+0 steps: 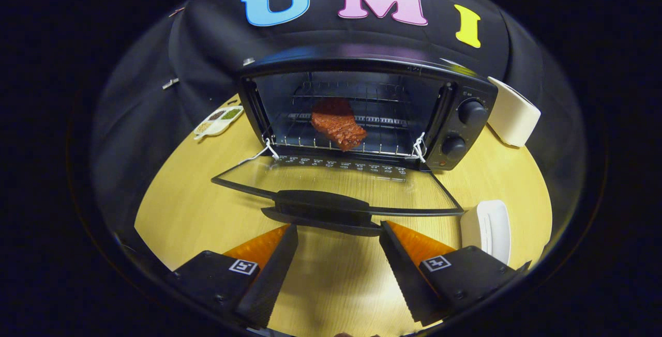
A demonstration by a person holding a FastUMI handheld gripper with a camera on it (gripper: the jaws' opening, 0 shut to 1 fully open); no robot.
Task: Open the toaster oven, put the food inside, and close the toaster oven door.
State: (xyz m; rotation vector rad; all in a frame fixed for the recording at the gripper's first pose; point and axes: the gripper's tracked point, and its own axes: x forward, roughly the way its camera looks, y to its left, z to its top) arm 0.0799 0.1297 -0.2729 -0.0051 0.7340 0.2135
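Wooden desk (170, 208) in black-draped booth, toaster oven (362, 109) at far edge, door (336, 187) lowered flat toward gripper (339, 234), jaws spread, empty, steak (339, 124) on rack, long axis running front to back.

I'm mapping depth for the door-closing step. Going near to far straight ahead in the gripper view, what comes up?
Open tongs → door handle just ahead → glass door lying flat → wire rack → meat inside the toaster oven.

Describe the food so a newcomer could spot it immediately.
Find the black toaster oven on the wooden table, its glass door folded down beyond the open gripper. On its wire rack lies the food: a reddish-brown slab, the only item inside.
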